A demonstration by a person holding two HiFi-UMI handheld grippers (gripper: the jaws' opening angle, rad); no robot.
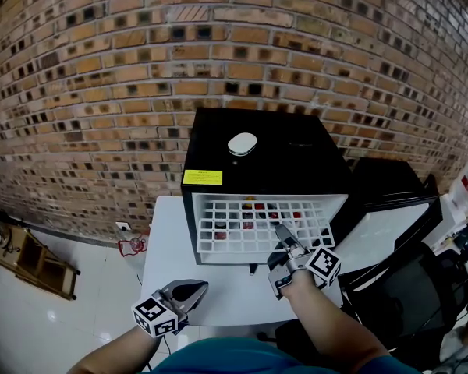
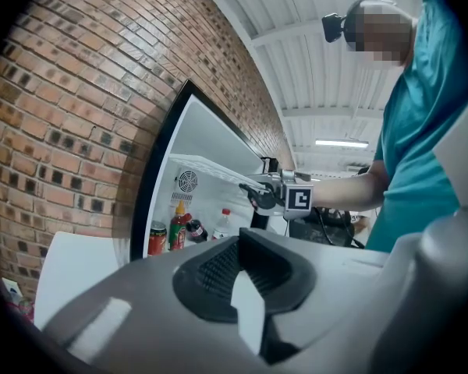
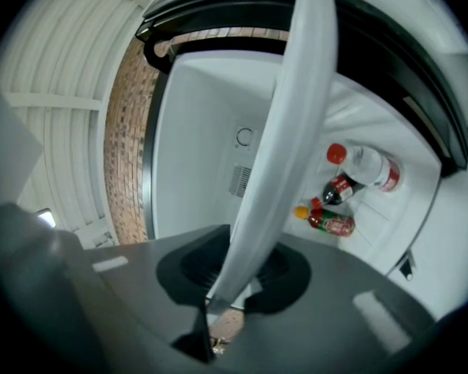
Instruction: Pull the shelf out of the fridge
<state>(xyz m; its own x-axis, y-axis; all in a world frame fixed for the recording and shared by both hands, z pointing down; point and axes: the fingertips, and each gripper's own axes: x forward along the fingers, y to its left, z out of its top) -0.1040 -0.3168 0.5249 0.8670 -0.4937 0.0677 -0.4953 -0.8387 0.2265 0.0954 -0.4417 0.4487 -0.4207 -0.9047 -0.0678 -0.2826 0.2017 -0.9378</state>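
A black mini fridge (image 1: 257,150) stands on a white table (image 1: 218,291) with its door (image 1: 390,209) swung open to the right. The white wire shelf (image 1: 257,228) sticks partly out of the front. My right gripper (image 1: 282,237) is shut on the shelf's front edge, right of the middle; in the right gripper view the white shelf bar (image 3: 288,131) runs between the pads of that gripper (image 3: 226,287). My left gripper (image 1: 189,291) hovers low over the table's front left, shut and holding nothing. The left gripper view shows the shelf (image 2: 218,171) and the right gripper (image 2: 253,195).
Bottles (image 3: 339,223) and a red can (image 2: 157,238) lie and stand on the fridge floor under the shelf. A white oval object (image 1: 242,143) sits on the fridge top. A black chair (image 1: 405,287) is at the right, a wooden rack (image 1: 31,263) at the left on the floor.
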